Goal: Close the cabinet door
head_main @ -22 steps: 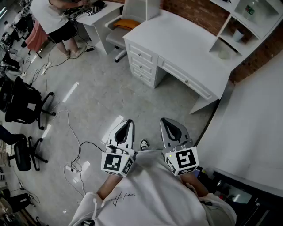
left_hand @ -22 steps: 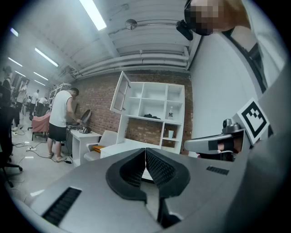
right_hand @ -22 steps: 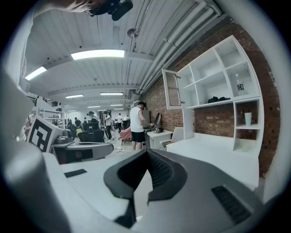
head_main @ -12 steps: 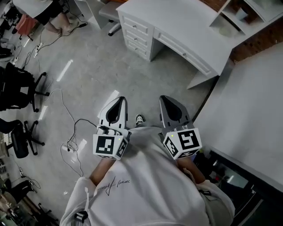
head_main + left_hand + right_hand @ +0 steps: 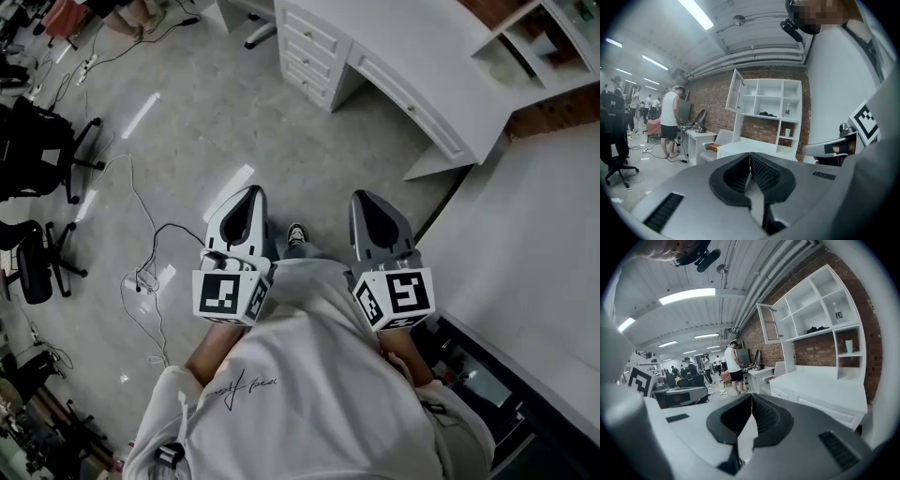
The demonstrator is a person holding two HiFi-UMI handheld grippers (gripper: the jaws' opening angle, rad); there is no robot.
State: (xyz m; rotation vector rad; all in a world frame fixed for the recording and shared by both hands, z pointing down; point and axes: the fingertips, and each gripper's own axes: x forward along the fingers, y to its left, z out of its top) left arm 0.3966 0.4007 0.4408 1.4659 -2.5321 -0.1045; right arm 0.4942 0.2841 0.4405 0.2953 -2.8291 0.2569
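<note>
Two hand-held grippers out in front of me, both empty: the left hand-held gripper [image 5: 248, 202] has its dark ribbed jaws pressed together with nothing between them, and the right hand-held gripper [image 5: 373, 211] is the same, closed on air. Two black-and-white marker cubes, one on each: left cube [image 5: 230, 296], right cube [image 5: 396, 298]. From the head view I get the grey floor [image 5: 234, 122], loose cables [image 5: 150, 272] trailing across it, one toe of my shoe [image 5: 297, 232] between the two tools, and the long white table [image 5: 441, 56] ahead to the right, well apart from both. That view catches only the lower corner of the white shelf unit [image 5: 539, 37] and no door. The two gripper views fill that in: one glass-fronted white cabinet door [image 5: 736, 91] stands swung open at the upper left corner of the shelf unit, far off across the room, seen again from the right side [image 5: 769, 323]. On the shelves I count one small bottle [image 5: 787, 111], one pale cup [image 5: 787, 132] and one dark heap [image 5: 766, 114]. Both gripper views also show one person in a white top [image 5: 671, 122] standing at a smaller white desk [image 5: 701, 136] by the red brick wall [image 5: 710, 101].
</note>
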